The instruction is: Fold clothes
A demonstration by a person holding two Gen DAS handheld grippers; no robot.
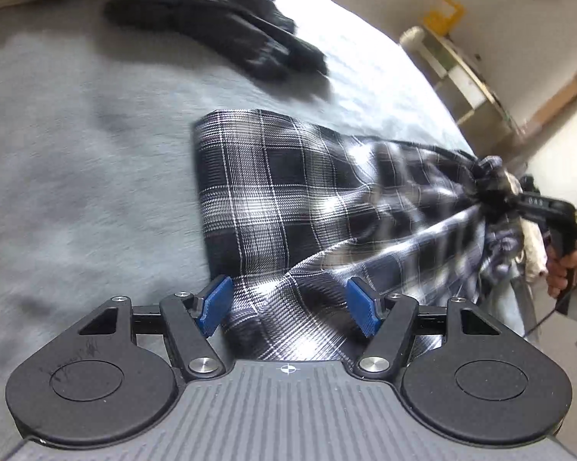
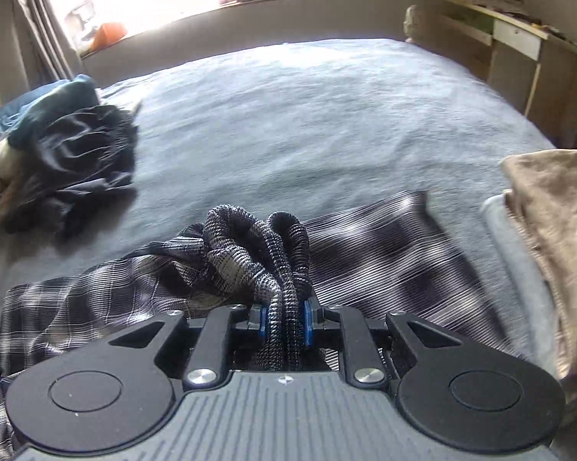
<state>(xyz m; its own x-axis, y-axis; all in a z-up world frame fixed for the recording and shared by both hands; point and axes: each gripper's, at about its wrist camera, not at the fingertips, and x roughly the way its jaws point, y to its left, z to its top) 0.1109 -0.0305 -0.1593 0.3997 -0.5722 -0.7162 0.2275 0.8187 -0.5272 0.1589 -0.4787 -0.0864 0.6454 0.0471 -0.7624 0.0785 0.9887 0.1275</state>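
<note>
Plaid garment stretched across the bed between two grippers.

Left gripper (image 1: 290,311) spread wide over the black-and-white plaid woven garment (image 1: 273,199), blue pads (image 1: 216,305) clear of the cloth, nothing held. Right gripper (image 2: 283,324) clamped tight on a bunched, rope-like edge of that garment, lifted off the grey textured bedspread (image 2: 307,115). Farther off, lay a crumpled black garment (image 2: 80,161) near a heap of clothes; to the right, folded beige cloth (image 2: 557,230).

No readable text; small blurred white marks on right tool (image 1: 496,182) body, illegible.
</note>
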